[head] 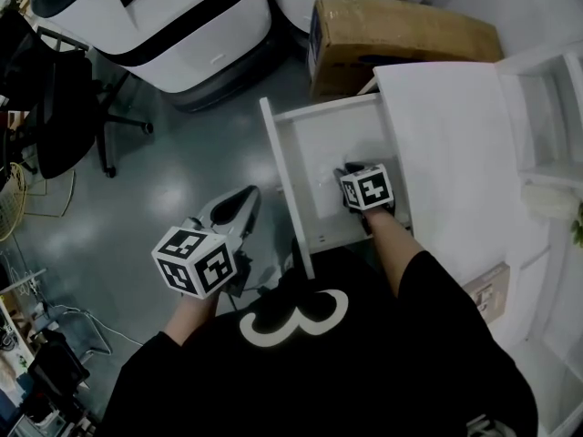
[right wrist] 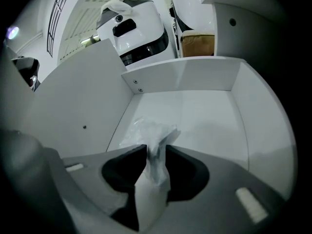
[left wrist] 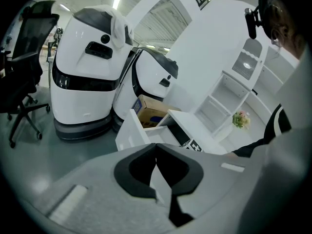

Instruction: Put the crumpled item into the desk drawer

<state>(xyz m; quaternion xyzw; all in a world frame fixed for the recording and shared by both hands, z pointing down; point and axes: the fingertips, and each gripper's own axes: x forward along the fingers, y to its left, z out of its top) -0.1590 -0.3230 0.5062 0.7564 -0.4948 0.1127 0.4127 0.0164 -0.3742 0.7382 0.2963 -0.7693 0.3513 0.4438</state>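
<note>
The right gripper [right wrist: 156, 152] reaches into the open desk drawer [right wrist: 195, 77], its jaws parted. The crumpled item [right wrist: 152, 133] sits loosely between them, inside the drawer. The left gripper [left wrist: 156, 151], outside the drawer, is closed and empty.

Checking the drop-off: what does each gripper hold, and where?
Left gripper: nothing, jaws together. Right gripper: parted jaws flank the crumpled plastic at its near end, in the drawer; whether they pinch it cannot be told.
</note>
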